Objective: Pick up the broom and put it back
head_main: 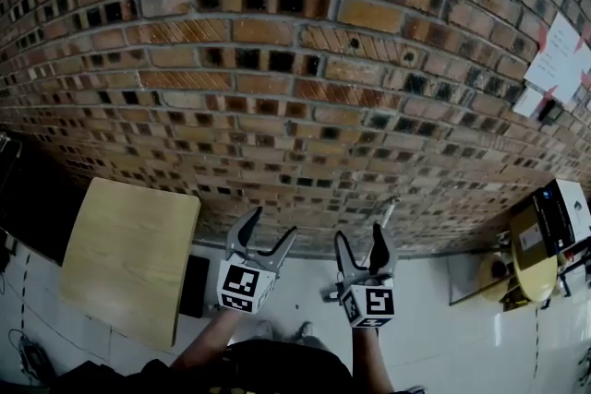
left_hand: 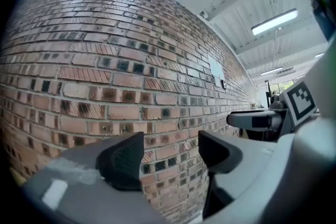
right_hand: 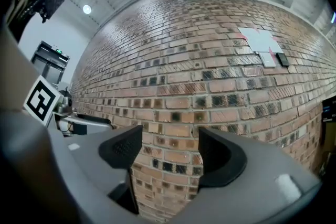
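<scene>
In the head view I am holding my left gripper (head_main: 273,226) and right gripper (head_main: 359,240) level towards the red-brown brick wall (head_main: 295,60), both open and empty, above the white floor (head_main: 305,300). A pale wooden tabletop (head_main: 129,258) is sitting to the left. A thin pale stick (head_main: 390,209) is leaning at the wall's foot just behind my right gripper; I am judging it to be the broom's handle, though most of it is hidden.

In the left gripper view the jaws are standing apart with only bricks between them.

In the right gripper view it is the same: jaws apart, nothing held. If that stick is the broom, it is resting at the wall, so either it is already put back or the pickup is not yet begun.
</scene>
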Demonstrator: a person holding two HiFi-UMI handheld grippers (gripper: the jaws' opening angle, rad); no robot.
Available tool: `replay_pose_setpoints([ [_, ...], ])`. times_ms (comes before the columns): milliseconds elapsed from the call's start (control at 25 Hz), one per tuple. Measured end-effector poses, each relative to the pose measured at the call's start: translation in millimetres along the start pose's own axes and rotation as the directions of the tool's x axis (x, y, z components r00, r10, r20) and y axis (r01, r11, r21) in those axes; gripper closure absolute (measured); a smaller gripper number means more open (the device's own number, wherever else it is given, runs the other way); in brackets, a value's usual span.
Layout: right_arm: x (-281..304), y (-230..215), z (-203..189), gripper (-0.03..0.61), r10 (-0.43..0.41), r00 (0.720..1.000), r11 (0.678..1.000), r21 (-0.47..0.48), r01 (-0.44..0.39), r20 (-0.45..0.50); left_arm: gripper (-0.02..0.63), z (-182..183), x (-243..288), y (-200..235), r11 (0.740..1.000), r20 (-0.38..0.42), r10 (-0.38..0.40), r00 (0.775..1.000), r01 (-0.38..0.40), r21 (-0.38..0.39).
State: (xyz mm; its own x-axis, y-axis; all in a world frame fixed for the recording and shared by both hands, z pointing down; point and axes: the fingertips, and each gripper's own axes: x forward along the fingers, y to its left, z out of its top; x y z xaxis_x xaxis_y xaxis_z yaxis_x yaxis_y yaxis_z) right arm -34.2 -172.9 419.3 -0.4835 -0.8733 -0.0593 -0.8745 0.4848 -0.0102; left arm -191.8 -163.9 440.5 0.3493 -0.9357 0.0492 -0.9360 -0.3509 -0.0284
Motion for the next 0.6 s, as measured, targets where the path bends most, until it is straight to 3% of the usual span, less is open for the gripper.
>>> replay_pose_setpoints([
  [320, -19, 13, 6, 0.25, -0.025, 1.0, 1.0, -0.008, 0.025, 0.005, 0.288, -2, -18, -5, 1.0, 0.009, -0.007, 1.0, 0.007, 0.0],
  [600, -48, 1, 17, 0.25, 0.011, 0.999, 1.0, 0.002, -0.011, 0.047, 0.288, 5, -32, -29, 0.998, 0.015, 0.054, 0.998, -0.055, 0.036],
])
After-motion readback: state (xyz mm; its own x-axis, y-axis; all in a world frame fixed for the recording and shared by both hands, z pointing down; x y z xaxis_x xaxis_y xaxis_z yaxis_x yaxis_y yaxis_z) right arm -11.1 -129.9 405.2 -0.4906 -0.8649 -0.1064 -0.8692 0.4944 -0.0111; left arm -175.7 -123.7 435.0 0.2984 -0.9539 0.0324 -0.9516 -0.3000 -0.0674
